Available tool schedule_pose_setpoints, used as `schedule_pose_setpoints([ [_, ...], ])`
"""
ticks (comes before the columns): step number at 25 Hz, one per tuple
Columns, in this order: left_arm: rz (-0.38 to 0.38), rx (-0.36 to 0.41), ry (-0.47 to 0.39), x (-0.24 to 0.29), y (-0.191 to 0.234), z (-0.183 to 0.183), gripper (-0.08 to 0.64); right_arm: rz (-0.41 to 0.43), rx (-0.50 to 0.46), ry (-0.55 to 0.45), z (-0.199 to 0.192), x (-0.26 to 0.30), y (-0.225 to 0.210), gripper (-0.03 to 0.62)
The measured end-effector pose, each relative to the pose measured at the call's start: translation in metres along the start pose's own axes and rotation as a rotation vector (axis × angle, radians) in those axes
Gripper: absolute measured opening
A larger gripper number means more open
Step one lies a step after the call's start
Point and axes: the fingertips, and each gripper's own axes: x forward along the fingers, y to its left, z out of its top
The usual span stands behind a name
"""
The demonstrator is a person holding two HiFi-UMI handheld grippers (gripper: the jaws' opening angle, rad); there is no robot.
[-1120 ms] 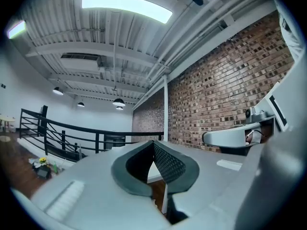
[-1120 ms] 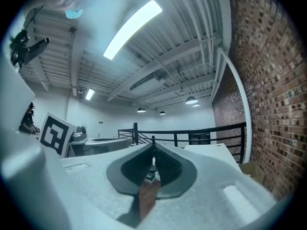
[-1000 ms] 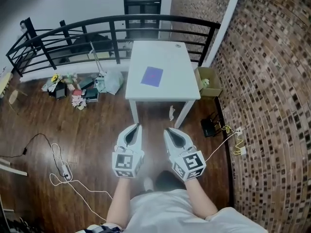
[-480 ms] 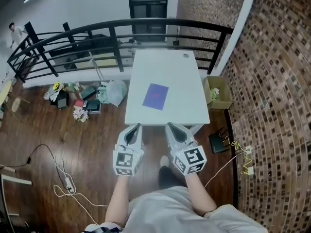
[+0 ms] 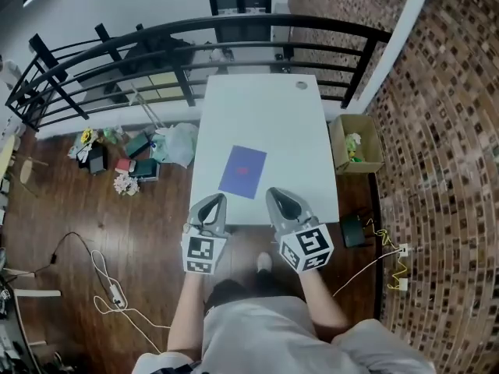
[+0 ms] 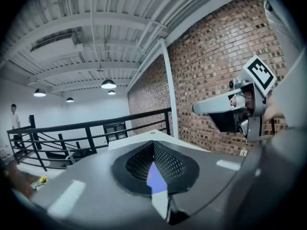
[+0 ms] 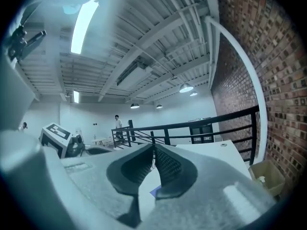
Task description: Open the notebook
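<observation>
A purple notebook point(image 5: 242, 171) lies closed and flat on the near half of a white table point(image 5: 265, 115). Both grippers are held side by side just over the table's near edge, short of the notebook and not touching it. My left gripper point(image 5: 216, 201) is shut and holds nothing; its view shows a sliver of the notebook point(image 6: 154, 175) through the gap behind its tips point(image 6: 153, 143). My right gripper point(image 5: 275, 195) also looks shut and empty, with a corner of the notebook point(image 7: 156, 191) below its tips point(image 7: 153, 146). Each gripper shows in the other's view: the right gripper point(image 6: 230, 111) and the left gripper point(image 7: 60, 140).
A black railing point(image 5: 195, 37) runs behind the table. A brick wall point(image 5: 444, 131) and a cardboard box point(image 5: 355, 145) stand at the right. Bags and flowers point(image 5: 125, 158) litter the wooden floor at the left, with cables point(image 5: 109, 287) nearer. A small round object point(image 5: 302, 86) sits on the table's far end.
The person has walked up to the table. The table and notebook have come nearer, and both shut grippers now reach its near edge.
</observation>
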Motion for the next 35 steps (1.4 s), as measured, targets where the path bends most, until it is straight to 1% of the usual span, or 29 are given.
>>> schedule_pose_setpoints([
  [4,-0.041,0.041,0.131,0.032,0.001,-0.039,0.014,-0.004,0.03,0.046,-0.015,0.017,-0.02,0.0],
  [9,-0.133,0.111,0.265,0.063,-0.001,-0.096,0.014,-0.042,0.057,0.094,-0.041,0.036,-0.039,0.0],
  [11,-0.183,0.164,0.312,0.077,-0.004,-0.116,0.014,-0.069,0.069,0.115,-0.053,0.044,-0.047,0.0],
  [13,-0.242,0.244,0.352,0.09,-0.01,-0.131,0.02,-0.102,0.085,0.136,-0.064,0.047,-0.054,0.0],
  [15,-0.314,0.321,0.376,0.101,-0.019,-0.144,0.026,-0.137,0.104,0.158,-0.075,0.049,-0.058,0.0],
  [18,-0.415,0.416,0.407,0.113,-0.03,-0.162,0.043,-0.184,0.126,0.188,-0.089,0.051,-0.06,0.0],
  [23,-0.546,0.569,0.44,0.133,-0.04,-0.188,0.086,-0.244,0.15,0.212,-0.103,0.055,-0.067,0.0],
  [28,-0.649,0.711,0.468,0.147,-0.047,-0.209,0.155,-0.296,0.173,0.227,-0.114,0.056,-0.08,0.0],
  [35,-0.746,0.878,0.489,0.155,-0.052,-0.233,0.19,-0.357,0.201,0.235,-0.123,0.057,-0.095,0.0],
])
